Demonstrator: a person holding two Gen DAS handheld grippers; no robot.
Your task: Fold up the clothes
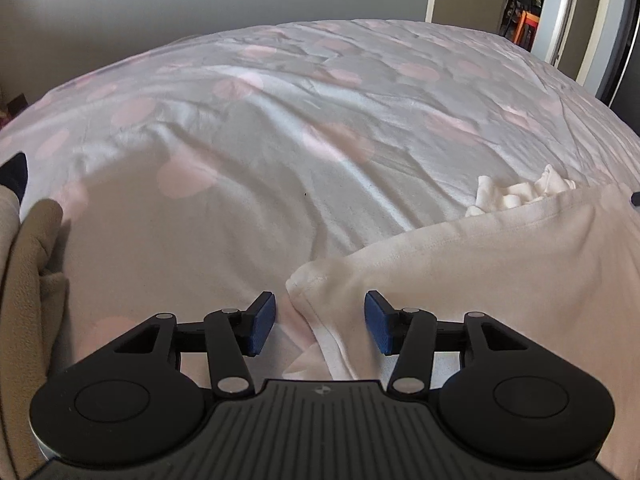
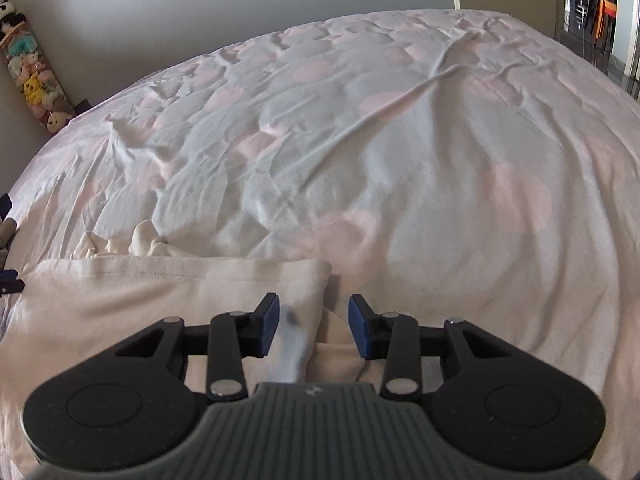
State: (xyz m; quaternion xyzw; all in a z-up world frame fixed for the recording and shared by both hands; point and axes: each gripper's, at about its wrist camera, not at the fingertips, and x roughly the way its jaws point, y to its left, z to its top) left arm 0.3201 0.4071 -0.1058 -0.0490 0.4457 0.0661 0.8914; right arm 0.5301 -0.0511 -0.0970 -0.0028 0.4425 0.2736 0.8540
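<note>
A pale cream garment (image 1: 480,264) lies flat on the bed, with its left corner between the blue pads of my left gripper (image 1: 320,322), which stands open over it. In the right wrist view the same garment (image 2: 160,300) fills the lower left, and its right corner, with a small dark mark, lies between the open fingers of my right gripper (image 2: 313,326). Neither gripper pinches the cloth. A bunched white part of cloth (image 1: 516,194) pokes out beyond the garment's far edge, also visible as crumpled white cloth (image 2: 124,244).
The bed has a wrinkled grey cover with pink dots (image 1: 280,140). Tan clothing (image 1: 28,280) lies at the left edge. A column of plush toys (image 2: 32,76) stands by the wall, and a doorway (image 1: 528,4) opens at the far right.
</note>
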